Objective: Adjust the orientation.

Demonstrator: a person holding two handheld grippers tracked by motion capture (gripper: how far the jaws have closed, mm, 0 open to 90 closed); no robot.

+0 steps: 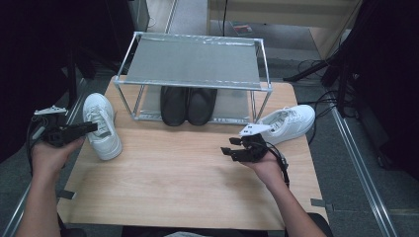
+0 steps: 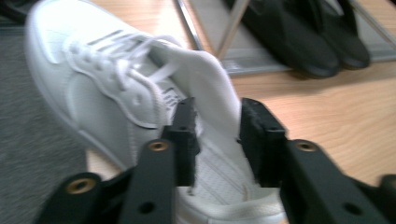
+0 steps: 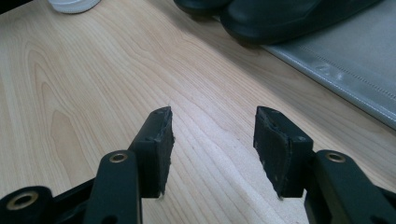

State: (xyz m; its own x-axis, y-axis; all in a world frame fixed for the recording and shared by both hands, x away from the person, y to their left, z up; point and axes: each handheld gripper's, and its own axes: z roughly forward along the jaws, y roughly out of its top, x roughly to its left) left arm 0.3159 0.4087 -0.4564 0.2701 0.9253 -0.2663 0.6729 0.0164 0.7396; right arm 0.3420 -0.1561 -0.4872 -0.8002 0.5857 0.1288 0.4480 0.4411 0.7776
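"Two white shoes sit on the table (image 1: 188,177), right?"

"Yes. One white shoe (image 1: 101,126) is near the left edge of the table. The other white shoe (image 1: 289,122) is near the right edge."

"Where is the left claw (image 1: 89,127)?"

"It is right at the heel end of the left white shoe. In the left gripper view its jaws stand apart, and the back of the shoe's opening sits between them. The pads do not squeeze it."

"And the right claw (image 1: 228,148)?"

"Its jaws are apart too. It hangs over bare wood, just beside the other white shoe, with nothing between the jaws."

"What is behind them?"

"A metal shoe rack (image 1: 192,61) stands at the back of the table. Two black shoes (image 1: 188,104) sit side by side on its bottom shelf."
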